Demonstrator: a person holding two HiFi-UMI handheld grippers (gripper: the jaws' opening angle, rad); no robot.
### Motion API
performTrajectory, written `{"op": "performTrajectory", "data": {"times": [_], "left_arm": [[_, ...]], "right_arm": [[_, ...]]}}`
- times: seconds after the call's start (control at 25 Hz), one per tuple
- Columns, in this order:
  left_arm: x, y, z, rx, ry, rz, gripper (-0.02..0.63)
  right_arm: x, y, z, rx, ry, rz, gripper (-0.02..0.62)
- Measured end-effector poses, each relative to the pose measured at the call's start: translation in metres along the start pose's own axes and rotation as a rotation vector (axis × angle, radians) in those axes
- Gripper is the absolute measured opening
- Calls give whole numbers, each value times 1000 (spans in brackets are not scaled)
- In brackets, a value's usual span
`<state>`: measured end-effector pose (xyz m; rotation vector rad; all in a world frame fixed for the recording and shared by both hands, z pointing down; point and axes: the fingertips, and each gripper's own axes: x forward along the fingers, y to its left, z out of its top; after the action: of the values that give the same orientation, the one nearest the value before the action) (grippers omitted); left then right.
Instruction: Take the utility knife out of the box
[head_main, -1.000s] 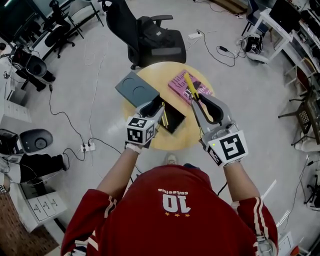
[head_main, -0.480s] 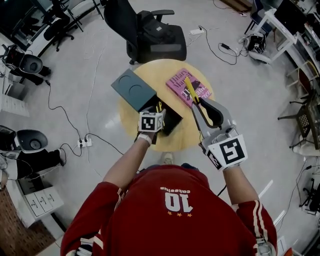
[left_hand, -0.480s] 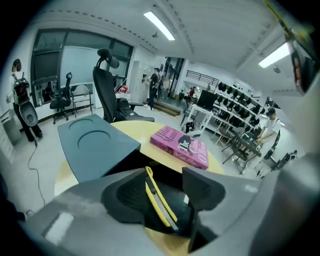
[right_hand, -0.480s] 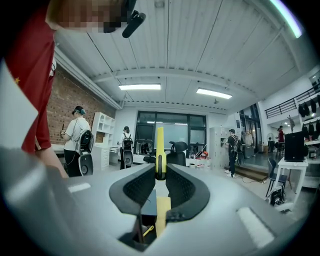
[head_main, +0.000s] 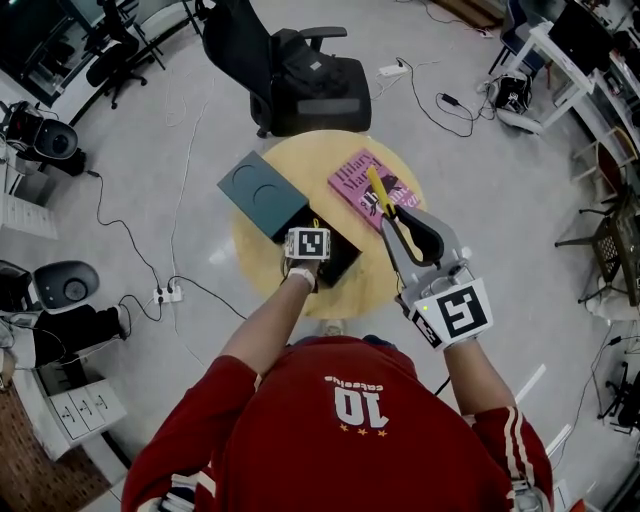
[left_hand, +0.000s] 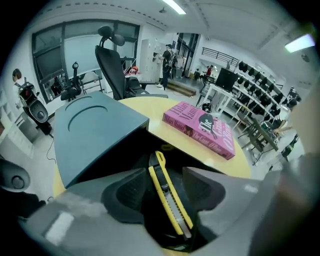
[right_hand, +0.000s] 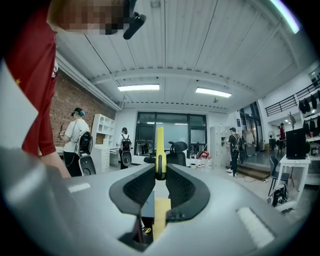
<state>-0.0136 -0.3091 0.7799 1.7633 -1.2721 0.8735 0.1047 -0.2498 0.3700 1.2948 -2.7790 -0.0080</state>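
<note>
Left tongs (left_hand: 166, 175) lower than before, wider apart, astride utility knife (left_hand: 171, 202).

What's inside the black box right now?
A yellow utility knife lies in the box, between the left gripper's jaws, which have just been opening. The gripper covers the rest inside.

Counter (head_main: 372, 282): one, round.
Box (head_main: 342, 256): one, black, with one grey lid (head_main: 262, 190).
Book (head_main: 350, 178): one, pink.
Yellow utility knives: we count two. The first knife (left_hand: 168, 200) is in the box and the second knife (right_hand: 159, 145) is in the right tongs.
Grippers: two, the left gripper (left_hand: 165, 173) and the right gripper (right_hand: 160, 176). Each carries one marker cube, so we log two cubes, left cube (head_main: 308, 243) and right cube (head_main: 455, 312).
Office chair (head_main: 300, 75): one, beside the counter.
Power strips on the floor: two, near strip (head_main: 175, 294) and far strip (head_main: 390, 70).
</note>
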Motion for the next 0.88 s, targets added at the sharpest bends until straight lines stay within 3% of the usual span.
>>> {"op": "performTrajectory", "data": {"times": [0.28, 0.4, 0.52, 0.88], "left_arm": [[16, 1, -12, 67, 168, 56, 238], [21, 3, -17, 127, 211, 92, 187], [20, 4, -16, 131, 209, 90, 173], [4, -1, -14, 41, 149, 26, 143]], "right_arm": [[5, -7, 3, 15, -6, -3, 63], [6, -9, 1, 22, -11, -10, 63], [4, -9, -1, 24, -7, -17, 63], [-5, -7, 2, 26, -13, -34, 63]]}}
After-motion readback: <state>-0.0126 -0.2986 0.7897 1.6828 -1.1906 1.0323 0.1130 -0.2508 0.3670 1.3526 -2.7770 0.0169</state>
